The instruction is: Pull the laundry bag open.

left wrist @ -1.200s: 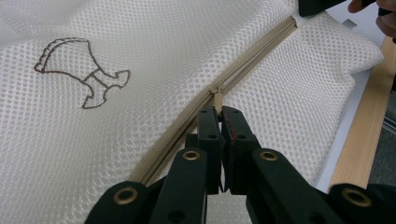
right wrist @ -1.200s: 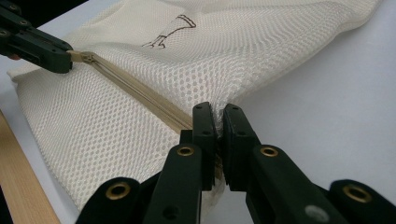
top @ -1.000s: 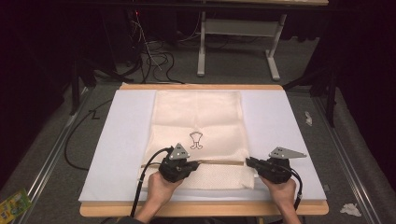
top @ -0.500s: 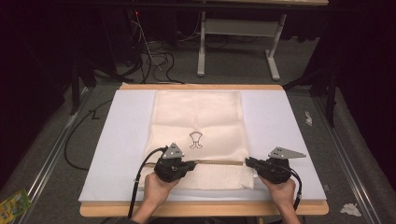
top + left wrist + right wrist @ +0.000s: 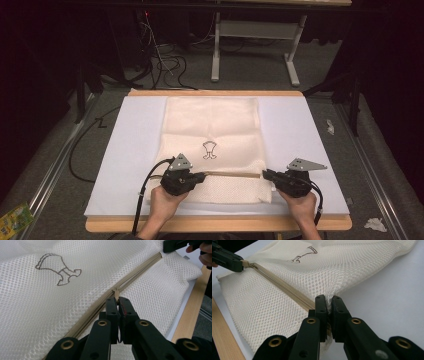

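A cream mesh bag [image 5: 212, 125] with a small brown emblem [image 5: 209, 150] lies flat on a white mat [image 5: 300, 130]. A beige zipper [image 5: 232, 174] runs across its near end. My left gripper [image 5: 204, 175] is shut on the zipper pull [image 5: 116, 293], its jaws [image 5: 117, 300] pressed together around the tab. To the left of the pull the zipper is closed. My right gripper [image 5: 265, 174] is shut on the bag's edge at the zipper's right end, with mesh pinched between its jaws [image 5: 328, 298]. The two grippers face each other along the zipper.
The mat lies on a wooden table [image 5: 215, 224] whose front edge is just behind my hands. A desk frame [image 5: 250, 30] and cables [image 5: 165, 65] stand on the floor beyond. Paper scraps [image 5: 330, 126] and a green packet [image 5: 12, 220] lie on the floor.
My left gripper has slid a little to the left along the zipper with the pull in it. The right gripper has stayed put.
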Demonstrator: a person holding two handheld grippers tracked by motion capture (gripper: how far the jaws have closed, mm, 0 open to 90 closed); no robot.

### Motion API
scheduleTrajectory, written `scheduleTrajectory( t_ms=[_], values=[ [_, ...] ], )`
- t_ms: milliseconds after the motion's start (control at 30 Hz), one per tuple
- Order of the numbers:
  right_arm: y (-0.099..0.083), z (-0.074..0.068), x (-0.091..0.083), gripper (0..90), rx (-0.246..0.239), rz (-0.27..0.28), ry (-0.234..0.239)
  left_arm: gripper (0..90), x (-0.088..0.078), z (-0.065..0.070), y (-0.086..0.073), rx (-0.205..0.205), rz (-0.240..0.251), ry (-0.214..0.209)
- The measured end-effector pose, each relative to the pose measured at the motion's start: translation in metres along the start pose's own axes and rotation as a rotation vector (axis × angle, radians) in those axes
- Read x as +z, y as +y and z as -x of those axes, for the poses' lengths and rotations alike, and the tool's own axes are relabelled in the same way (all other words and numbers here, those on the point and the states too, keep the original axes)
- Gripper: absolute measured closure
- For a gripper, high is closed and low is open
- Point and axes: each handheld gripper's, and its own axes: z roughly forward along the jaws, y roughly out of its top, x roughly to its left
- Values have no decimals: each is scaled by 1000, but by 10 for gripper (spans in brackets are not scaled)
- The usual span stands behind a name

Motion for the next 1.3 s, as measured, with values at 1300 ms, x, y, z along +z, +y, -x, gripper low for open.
scheduleTrajectory(
  t_ms=[1300],
  values=[
    [-2,2,-1,863,11,8,-4,874,-21,-15,-11,-45,39,35]
  ],
)
